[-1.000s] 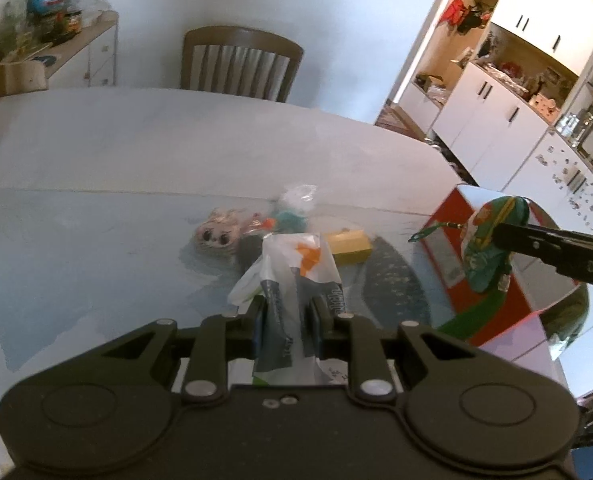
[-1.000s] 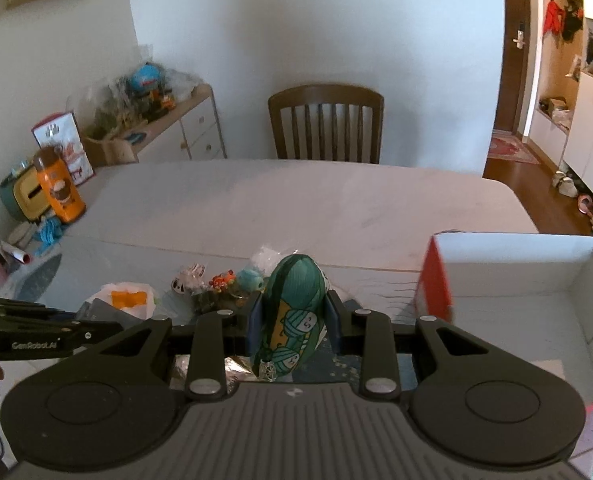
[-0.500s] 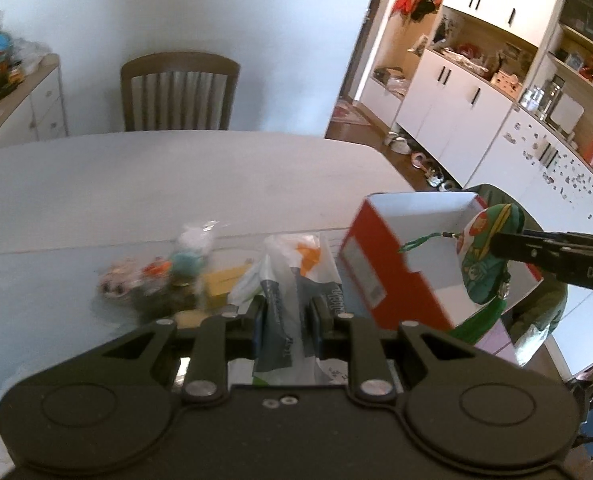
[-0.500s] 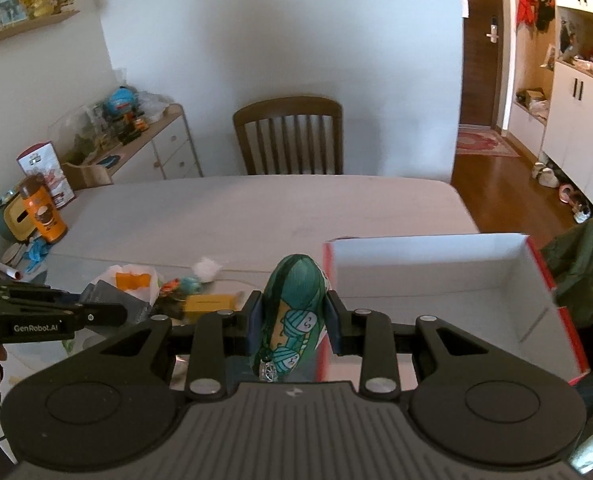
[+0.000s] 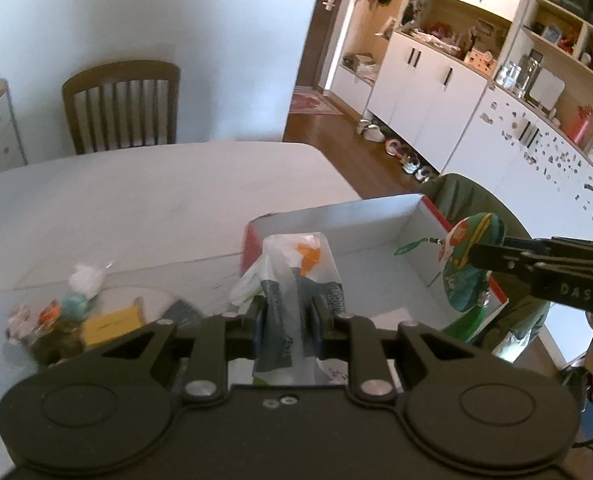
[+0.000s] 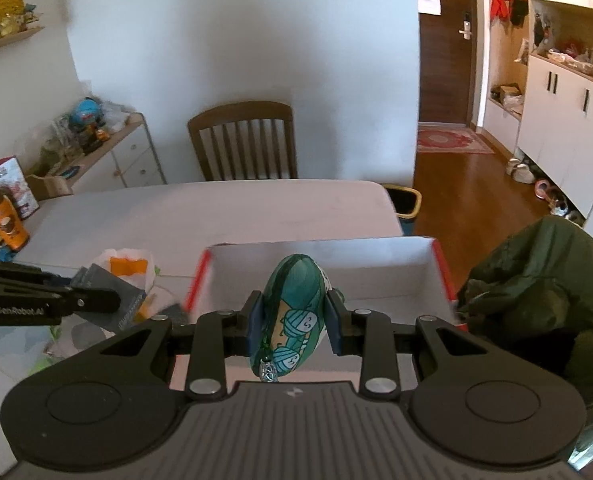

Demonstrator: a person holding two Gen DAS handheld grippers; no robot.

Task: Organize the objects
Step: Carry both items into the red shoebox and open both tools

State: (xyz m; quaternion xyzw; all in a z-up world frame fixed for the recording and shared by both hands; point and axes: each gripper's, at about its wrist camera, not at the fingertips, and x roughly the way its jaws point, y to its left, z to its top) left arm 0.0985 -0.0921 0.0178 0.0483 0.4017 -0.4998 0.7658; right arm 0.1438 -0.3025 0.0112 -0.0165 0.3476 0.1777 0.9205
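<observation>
Now the left claw pinches a plastic packet and the right claw a green pouch, over the box

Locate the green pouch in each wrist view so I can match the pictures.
Left wrist view: the green pouch is at the right, clamped by the right tool over the red box's near right corner.
Right wrist view: the pouch is at centre, between the tool's pads.
Shared landmark: the wooden chair behind the table.
</observation>
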